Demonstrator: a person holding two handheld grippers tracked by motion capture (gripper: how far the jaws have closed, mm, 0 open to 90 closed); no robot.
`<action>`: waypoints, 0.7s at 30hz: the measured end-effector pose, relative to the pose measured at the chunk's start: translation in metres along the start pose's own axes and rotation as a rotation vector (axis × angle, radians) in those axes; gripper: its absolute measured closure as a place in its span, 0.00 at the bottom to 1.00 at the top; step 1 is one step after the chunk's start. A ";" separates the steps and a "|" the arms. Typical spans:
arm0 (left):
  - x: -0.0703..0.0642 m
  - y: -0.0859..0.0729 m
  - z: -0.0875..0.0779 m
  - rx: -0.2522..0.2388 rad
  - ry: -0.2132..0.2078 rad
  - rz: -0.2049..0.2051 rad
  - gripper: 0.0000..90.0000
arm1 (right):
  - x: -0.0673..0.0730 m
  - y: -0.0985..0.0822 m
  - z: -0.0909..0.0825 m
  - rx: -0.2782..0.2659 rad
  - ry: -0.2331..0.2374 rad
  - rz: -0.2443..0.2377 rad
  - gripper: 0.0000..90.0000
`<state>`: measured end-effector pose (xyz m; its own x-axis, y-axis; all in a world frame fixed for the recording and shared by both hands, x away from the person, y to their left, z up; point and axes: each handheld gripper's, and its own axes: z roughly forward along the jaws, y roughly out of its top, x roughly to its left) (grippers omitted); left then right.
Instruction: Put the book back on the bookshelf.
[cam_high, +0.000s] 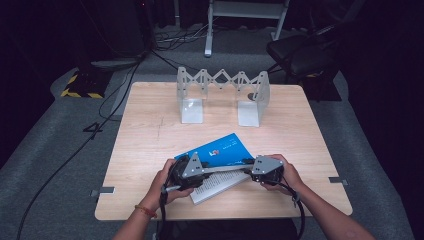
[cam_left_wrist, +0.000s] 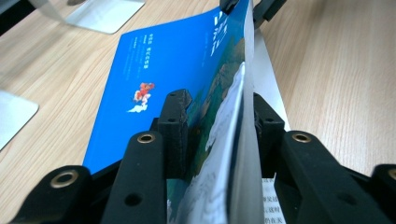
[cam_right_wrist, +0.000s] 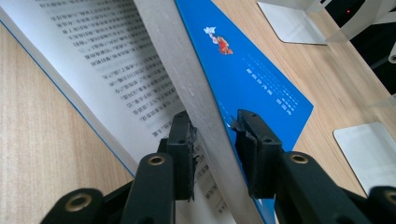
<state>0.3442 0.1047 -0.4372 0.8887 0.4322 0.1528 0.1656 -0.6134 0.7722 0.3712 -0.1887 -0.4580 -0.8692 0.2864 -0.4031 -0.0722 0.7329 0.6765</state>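
A book with a blue cover (cam_high: 220, 150) lies partly open near the table's front edge, its lower pages (cam_high: 215, 186) flat on the wood. The cover and a thick block of pages stand raised on edge. My left gripper (cam_high: 204, 168) grips that raised block from the left end, and in the left gripper view its jaws (cam_left_wrist: 219, 119) press on the blue cover (cam_left_wrist: 173, 60) and the page edges. My right gripper (cam_high: 248, 164) holds the other end. In the right gripper view its jaws (cam_right_wrist: 215, 128) clamp the grey page edges, with printed pages (cam_right_wrist: 102, 51) on one side and the cover (cam_right_wrist: 252, 70) on the other.
A grey metal expanding book rack (cam_high: 222, 92) stands at the back of the wooden table (cam_high: 145, 130), with flat base plates (cam_right_wrist: 369, 149) facing the book. A black chair (cam_high: 300, 52) and floor cables (cam_high: 100, 115) lie beyond the table.
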 end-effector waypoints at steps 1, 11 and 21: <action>0.006 0.002 0.002 -0.008 -0.015 0.010 0.73 | -0.002 -0.001 -0.001 -0.007 0.006 0.016 0.76; 0.009 0.012 0.014 0.072 -0.007 -0.008 0.59 | -0.009 -0.003 -0.001 0.003 0.008 0.026 0.77; -0.004 0.008 0.020 0.112 0.056 0.031 0.70 | -0.010 0.001 0.000 0.034 0.026 0.018 0.76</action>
<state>0.3505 0.0854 -0.4440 0.8695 0.4463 0.2117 0.1884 -0.6957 0.6932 0.3801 -0.1909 -0.4531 -0.8828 0.2838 -0.3743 -0.0400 0.7485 0.6619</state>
